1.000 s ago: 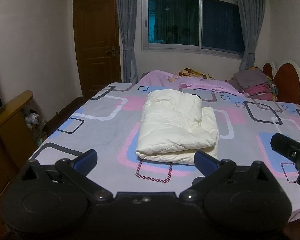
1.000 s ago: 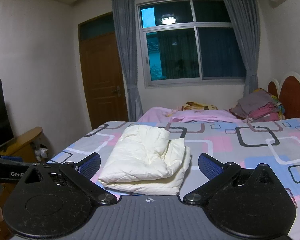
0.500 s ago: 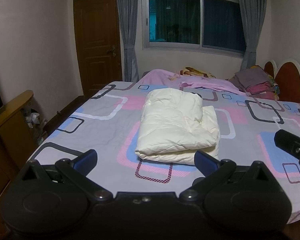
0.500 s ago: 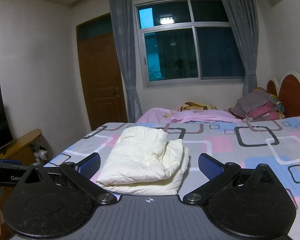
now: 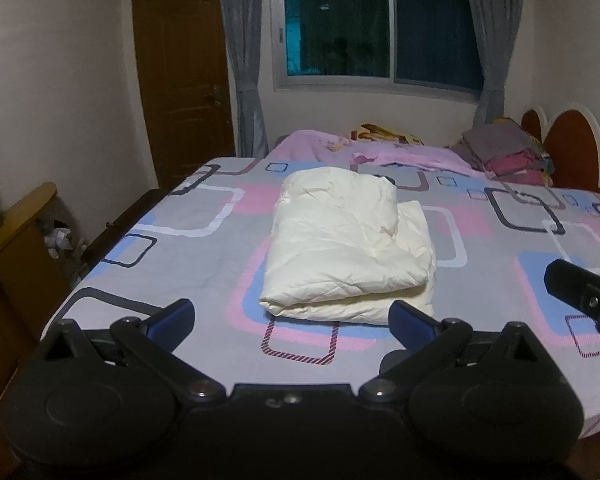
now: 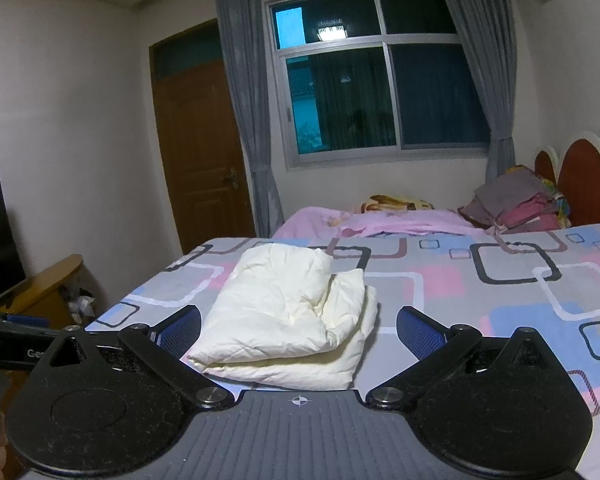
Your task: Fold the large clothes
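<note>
A cream padded garment [image 5: 348, 244] lies folded in a thick bundle on the patterned bed sheet [image 5: 172, 240]; it also shows in the right wrist view [image 6: 288, 316]. My left gripper [image 5: 292, 316] is open and empty, held back from the bundle's near edge. My right gripper [image 6: 298, 326] is open and empty, also short of the bundle, to its right. The right gripper's body shows at the right edge of the left wrist view [image 5: 584, 292].
A pink blanket [image 5: 380, 152] and a stack of folded clothes [image 5: 504, 152] lie at the bed's far side by the headboard [image 5: 572, 148]. A wooden cabinet [image 5: 16, 248] stands left of the bed. A door [image 6: 200, 144] and window [image 6: 380, 80] are behind.
Both grippers have drifted slightly, with the views tilting a little. The folded garment has not moved. Both grippers stay open.
</note>
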The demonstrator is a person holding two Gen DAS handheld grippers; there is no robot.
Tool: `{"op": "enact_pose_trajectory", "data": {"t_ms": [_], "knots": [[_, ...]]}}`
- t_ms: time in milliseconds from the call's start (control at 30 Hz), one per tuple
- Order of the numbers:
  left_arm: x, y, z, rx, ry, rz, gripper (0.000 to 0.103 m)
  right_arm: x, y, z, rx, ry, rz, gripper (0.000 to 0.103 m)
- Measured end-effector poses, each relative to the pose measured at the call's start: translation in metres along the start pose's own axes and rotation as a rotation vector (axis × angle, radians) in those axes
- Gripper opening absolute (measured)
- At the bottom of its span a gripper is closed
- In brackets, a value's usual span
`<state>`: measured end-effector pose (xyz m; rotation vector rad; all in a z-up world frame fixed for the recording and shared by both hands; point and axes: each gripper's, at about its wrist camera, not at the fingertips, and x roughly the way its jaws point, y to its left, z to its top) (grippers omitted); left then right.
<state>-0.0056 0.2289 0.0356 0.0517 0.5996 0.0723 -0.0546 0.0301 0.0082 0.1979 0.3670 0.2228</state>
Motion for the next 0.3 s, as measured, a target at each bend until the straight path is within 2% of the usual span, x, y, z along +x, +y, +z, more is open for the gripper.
{"op": "enact_pose_trajectory", "data": {"t_ms": [100,133,200,267,300], "knots": [[0.008,-0.002,0.000,0.013,0.010,-0.055,0.102,0.007,-0.004,-0.002,0.010,0.012,0.000,0.103],[0.010,-0.002,0.000,0.014,0.007,-0.072,0.099,0.009,-0.005,-0.002,0.012,0.016,-0.002,0.103],[0.018,-0.005,0.000,0.017,0.006,-0.070,0.097,0.015,-0.009,-0.004,0.014,0.027,-0.009,0.103],[0.031,-0.005,0.001,0.016,0.029,-0.072,0.098,0.023,-0.014,-0.007,0.019,0.042,-0.016,0.103],[0.039,-0.004,0.001,0.012,0.042,-0.084,0.103,0.028,-0.017,-0.009,0.024,0.052,-0.023,0.103]]}}
